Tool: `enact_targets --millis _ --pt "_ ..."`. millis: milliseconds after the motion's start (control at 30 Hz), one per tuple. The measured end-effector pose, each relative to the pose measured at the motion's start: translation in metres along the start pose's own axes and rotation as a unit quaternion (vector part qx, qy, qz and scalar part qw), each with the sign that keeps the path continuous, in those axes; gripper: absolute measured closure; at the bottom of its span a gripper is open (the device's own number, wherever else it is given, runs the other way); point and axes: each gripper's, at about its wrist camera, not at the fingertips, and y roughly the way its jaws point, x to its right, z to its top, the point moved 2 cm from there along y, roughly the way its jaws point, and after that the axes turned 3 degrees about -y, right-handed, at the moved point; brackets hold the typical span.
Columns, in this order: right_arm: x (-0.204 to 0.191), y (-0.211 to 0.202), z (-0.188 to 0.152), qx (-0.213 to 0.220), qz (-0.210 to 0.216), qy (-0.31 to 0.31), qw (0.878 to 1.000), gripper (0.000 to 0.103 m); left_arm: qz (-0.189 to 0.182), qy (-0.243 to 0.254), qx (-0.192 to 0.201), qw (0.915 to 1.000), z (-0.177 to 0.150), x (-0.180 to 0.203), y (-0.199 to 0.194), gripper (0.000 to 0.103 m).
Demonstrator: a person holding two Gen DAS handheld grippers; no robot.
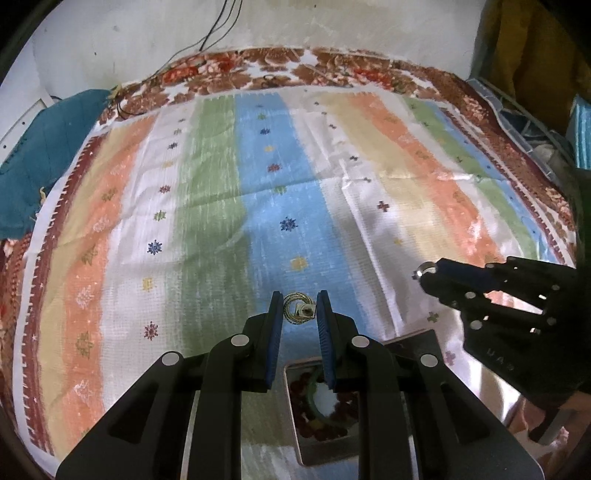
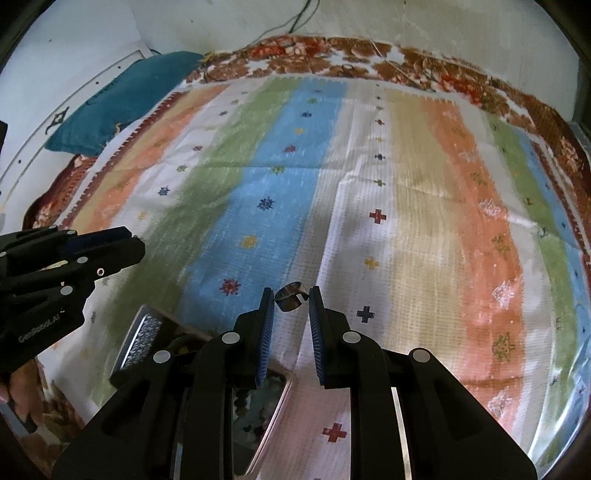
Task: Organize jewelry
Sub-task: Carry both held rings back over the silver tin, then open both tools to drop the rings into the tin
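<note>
The left gripper (image 1: 300, 308) hovers low over a striped cloth (image 1: 229, 206), its fingers (image 1: 275, 325) parted on either side of a small gold ring (image 1: 298, 313) with a square setting. The ring lies on the cloth between the blue pads; whether they touch it cannot be told.

The right gripper (image 2: 291, 299) has its fingers (image 2: 317, 325) closed in on a wide silver ring (image 2: 291, 295), which sits between the tips. In the left wrist view this gripper (image 1: 424, 272) comes in from the right and the silver ring (image 1: 424, 268) shows at its tip, above the cloth.

Below both grippers sits an open jewelry box (image 1: 321, 454) with a metallic rim, holding dark red beads (image 1: 301, 387) and a green bangle (image 1: 314, 402). Its lid (image 2: 138, 341), seen in the right wrist view, stands tilted beside the left gripper (image 2: 125, 243).

The cloth covers a bed with a floral brown sheet (image 1: 280, 66) showing along the far edge. A teal cushion (image 2: 122, 99) lies at the far left corner, against a white wall (image 1: 147, 33) where thin black wires (image 1: 221, 22) hang.
</note>
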Motion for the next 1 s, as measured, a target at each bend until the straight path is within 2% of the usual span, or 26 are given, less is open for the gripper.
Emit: enact_targets --millis 400,500,1000 --pt "-0.021 -0.031 -0.019 0.027 0.027 -0.015 0.999 0.083 -0.039 -0.004 0.022 0.9990 -0.019 0.009 -0.031 0.085" --pt "-0.023 -0.034 -0.025 0.026 0.051 -0.003 0.998 0.083 -0.046 -0.004 0.024 0.9987 -0.025 0.013 -0.036 0.085" --pt "-0.031 -0.038 -0.041 0.012 0.085 0.011 0.996 0.083 -0.064 -0.016 0.027 0.9975 -0.037 0.015 -0.047 0.085"
